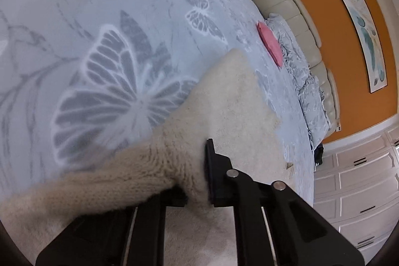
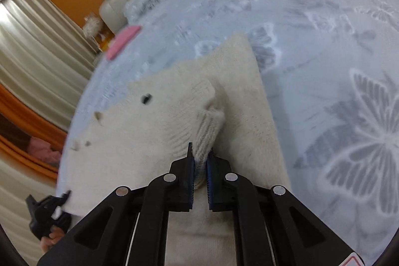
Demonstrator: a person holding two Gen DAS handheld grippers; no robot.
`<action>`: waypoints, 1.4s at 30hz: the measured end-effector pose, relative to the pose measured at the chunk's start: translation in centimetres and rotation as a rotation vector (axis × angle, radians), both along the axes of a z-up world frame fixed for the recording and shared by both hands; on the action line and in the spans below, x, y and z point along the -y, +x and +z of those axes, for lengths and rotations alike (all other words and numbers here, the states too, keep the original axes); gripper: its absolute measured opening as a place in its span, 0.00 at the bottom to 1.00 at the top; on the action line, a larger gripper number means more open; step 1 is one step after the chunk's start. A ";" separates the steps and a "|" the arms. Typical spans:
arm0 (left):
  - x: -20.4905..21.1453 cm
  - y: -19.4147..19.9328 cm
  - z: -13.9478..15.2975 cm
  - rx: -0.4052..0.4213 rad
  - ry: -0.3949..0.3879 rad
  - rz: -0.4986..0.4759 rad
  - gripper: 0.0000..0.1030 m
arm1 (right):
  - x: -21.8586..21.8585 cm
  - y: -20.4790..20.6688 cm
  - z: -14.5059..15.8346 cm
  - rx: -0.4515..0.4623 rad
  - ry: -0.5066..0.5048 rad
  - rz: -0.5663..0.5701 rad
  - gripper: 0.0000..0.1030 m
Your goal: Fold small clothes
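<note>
Both tongs, left gripper (image 1: 197, 173) and right gripper (image 2: 200, 161), pinch the soft, floppy cream knitted sweater (image 2: 159, 121); regrip ribbed cuff at 6 o'clock.

Both tools are matte black plastic. The right gripper (image 2: 200, 161) has two angular linkage arms per side, each pinned with round silver rivets, and blue ridged pads (image 2: 192, 166) line its inner finger faces. A red-and-white label corner sits beside its right arm. The left gripper (image 1: 197, 166) shows the same black linkages and silver rivets.
</note>
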State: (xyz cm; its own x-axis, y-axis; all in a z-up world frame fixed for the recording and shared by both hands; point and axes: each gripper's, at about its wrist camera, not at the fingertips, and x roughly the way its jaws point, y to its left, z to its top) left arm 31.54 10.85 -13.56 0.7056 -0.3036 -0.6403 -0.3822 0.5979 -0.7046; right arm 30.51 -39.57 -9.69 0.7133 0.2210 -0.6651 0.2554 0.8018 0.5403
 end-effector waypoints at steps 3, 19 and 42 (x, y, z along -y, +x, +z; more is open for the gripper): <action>-0.6 -0.1 0.2 0.005 0.020 0.003 0.10 | 0.0 -0.7 1.8 0.073 0.012 0.008 0.07; -0.1 -4.4 3.9 -0.026 0.156 -0.177 0.70 | 0.8 -8.8 3.9 -0.044 -0.126 0.062 0.61; -5.1 -25.1 4.2 -0.304 -0.126 -0.201 0.06 | -1.0 -28.7 1.2 -0.178 0.342 0.149 0.12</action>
